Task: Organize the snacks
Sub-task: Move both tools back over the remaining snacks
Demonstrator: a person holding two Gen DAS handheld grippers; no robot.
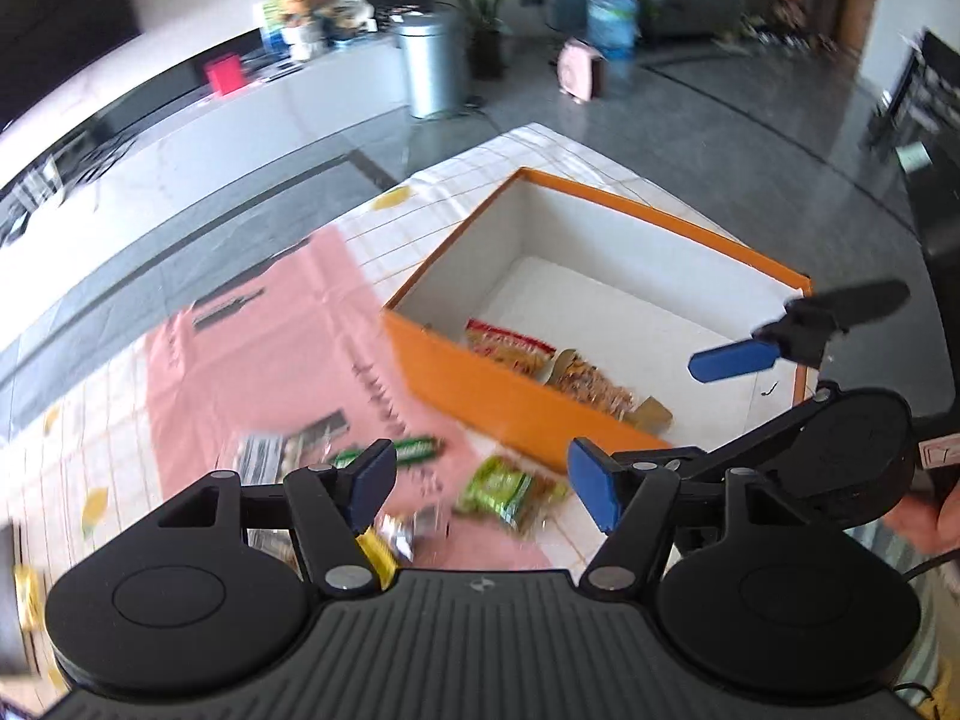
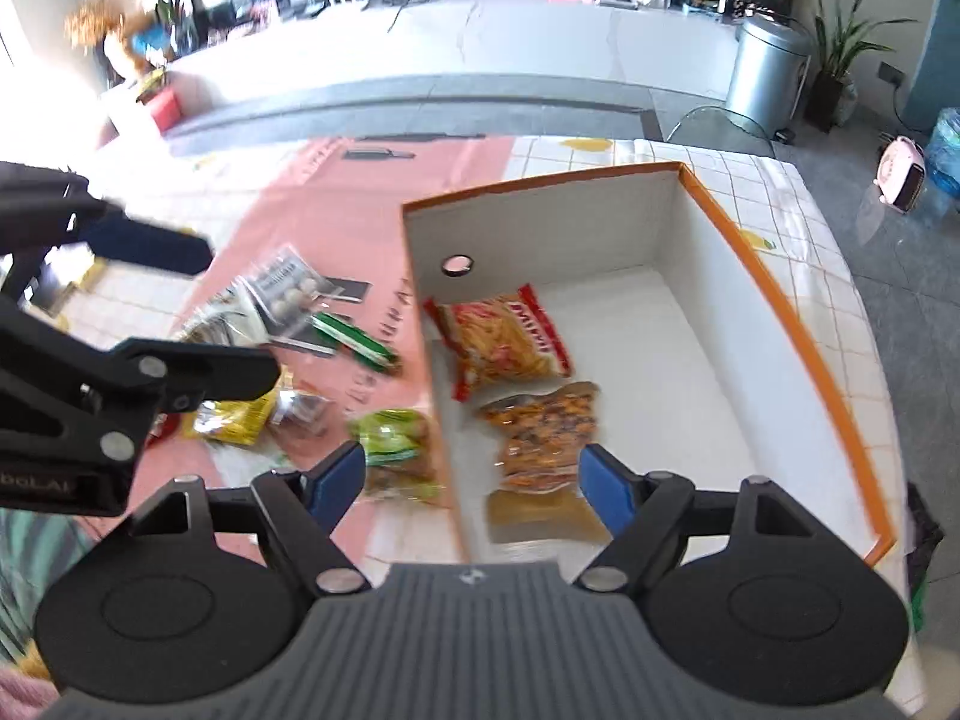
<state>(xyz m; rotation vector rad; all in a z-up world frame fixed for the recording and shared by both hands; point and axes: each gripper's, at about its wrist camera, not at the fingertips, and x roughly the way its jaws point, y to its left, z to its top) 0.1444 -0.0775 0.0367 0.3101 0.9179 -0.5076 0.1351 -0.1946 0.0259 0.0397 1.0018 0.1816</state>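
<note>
Pink paper covers your surface (image 2: 810,276) left of the orange box (image 2: 774,294). Your green snack packet (image 2: 396,447), lower centre, looks light, soft and crinkly; pinch its sealed edge. Both the left hand-held gripper (image 1: 483,483) and right hand-held gripper (image 2: 474,483) gape wide, empty.

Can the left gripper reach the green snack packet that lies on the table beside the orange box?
Probably yes. The left gripper is open, and the green snack packet lies just ahead between its fingers, outside the orange box, with nothing over it.
</note>
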